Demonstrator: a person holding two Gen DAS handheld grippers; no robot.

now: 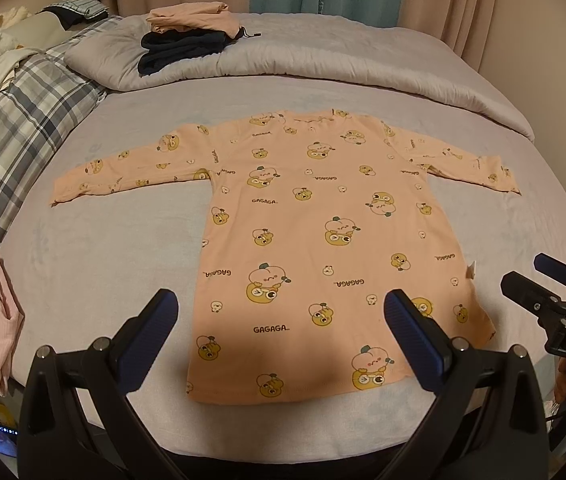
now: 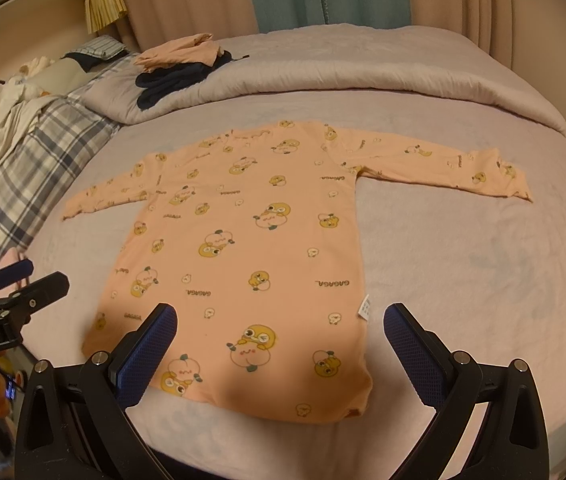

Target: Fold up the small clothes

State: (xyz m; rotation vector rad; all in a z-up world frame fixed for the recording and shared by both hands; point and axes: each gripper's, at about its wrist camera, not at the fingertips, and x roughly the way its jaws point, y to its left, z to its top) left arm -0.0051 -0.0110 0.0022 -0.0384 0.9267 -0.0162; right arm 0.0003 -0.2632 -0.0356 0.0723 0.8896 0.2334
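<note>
The left gripper (image 1: 281, 312) and right gripper (image 2: 281, 326) hover with fingers spread wide, gripping nothing, above the hem of a peach cartoon-print shirt (image 1: 315, 240) lying flat, sleeves outstretched, on the grey bed (image 1: 123, 240).

- Left gripper (image 1: 281, 312) was chunky black plastic with silver screws at the joints and dark blue ribbed pads (image 1: 413, 340) on the fingers.
- Right gripper (image 2: 281, 326) looked the same, blue mesh-textured pads (image 2: 145, 354).
- Its side read "DAS" in white; the left one's read "GenRobot.AI".
</note>
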